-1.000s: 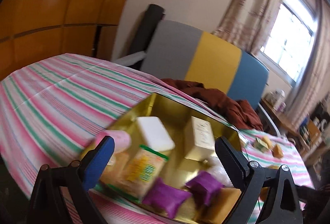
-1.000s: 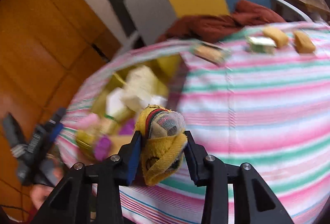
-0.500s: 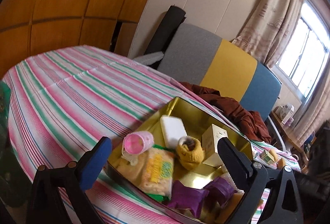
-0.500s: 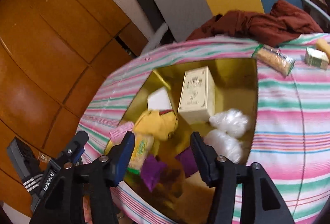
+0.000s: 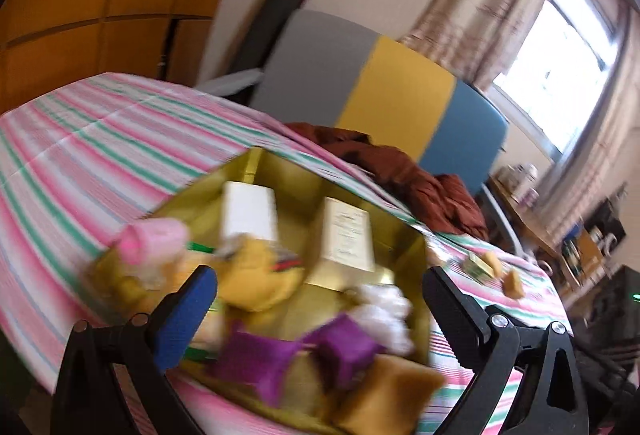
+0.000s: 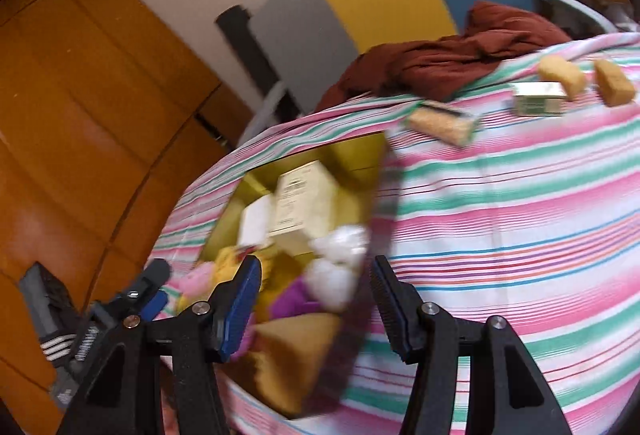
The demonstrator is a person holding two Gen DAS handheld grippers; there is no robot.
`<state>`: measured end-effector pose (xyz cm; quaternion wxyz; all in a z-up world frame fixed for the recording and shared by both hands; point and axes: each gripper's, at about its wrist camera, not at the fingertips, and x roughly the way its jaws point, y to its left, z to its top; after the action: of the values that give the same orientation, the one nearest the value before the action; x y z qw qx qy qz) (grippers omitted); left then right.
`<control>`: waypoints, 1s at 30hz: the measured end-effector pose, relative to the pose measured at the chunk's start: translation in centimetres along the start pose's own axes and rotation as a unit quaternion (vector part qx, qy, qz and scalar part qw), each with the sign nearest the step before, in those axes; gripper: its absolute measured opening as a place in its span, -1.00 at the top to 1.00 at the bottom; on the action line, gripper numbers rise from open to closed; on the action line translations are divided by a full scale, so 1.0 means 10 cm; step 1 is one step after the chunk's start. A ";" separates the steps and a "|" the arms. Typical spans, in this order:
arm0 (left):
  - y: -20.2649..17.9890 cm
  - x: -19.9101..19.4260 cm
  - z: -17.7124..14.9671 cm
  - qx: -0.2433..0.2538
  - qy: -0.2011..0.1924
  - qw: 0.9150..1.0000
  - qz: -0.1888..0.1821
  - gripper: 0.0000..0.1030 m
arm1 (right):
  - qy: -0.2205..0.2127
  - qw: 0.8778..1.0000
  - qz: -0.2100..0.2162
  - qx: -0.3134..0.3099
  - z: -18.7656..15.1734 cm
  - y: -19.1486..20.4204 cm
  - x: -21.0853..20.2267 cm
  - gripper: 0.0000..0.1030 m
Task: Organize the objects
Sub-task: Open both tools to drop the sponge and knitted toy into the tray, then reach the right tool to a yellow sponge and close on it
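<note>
A shallow gold-coloured metal tin (image 5: 418,247) sits on the table with its pink, green and white striped cloth (image 5: 100,155). The left gripper (image 5: 320,299) hangs over the tin's near edge, jaws spread wide and empty. The right gripper (image 6: 316,287), above the same edge, has its jaws partly apart with nothing between them. Inside the tin lie a yellow knitted sock (image 5: 256,279), a cream upright carton (image 5: 348,239), a white block (image 5: 250,211), a pink roll (image 5: 154,239) and purple wrapped sweets (image 5: 344,347). Beyond the tin's far corner, on the cloth, lie a cracker packet (image 6: 442,125), a small green-and-white box (image 6: 538,99) and two brown cakes (image 6: 560,77).
</note>
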<state>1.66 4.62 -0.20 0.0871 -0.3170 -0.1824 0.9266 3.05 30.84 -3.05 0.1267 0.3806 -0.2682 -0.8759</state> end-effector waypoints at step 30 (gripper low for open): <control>-2.06 1.21 -0.64 0.175 0.159 0.969 -0.074 -1.00 | -0.039 0.982 -0.177 0.058 0.42 -1.97 -0.50 -0.12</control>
<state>-2.93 28.65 -3.50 0.2380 -0.4259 -0.0239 0.8726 3.01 50.80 -8.77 -0.0634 0.3943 -0.2516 -0.8816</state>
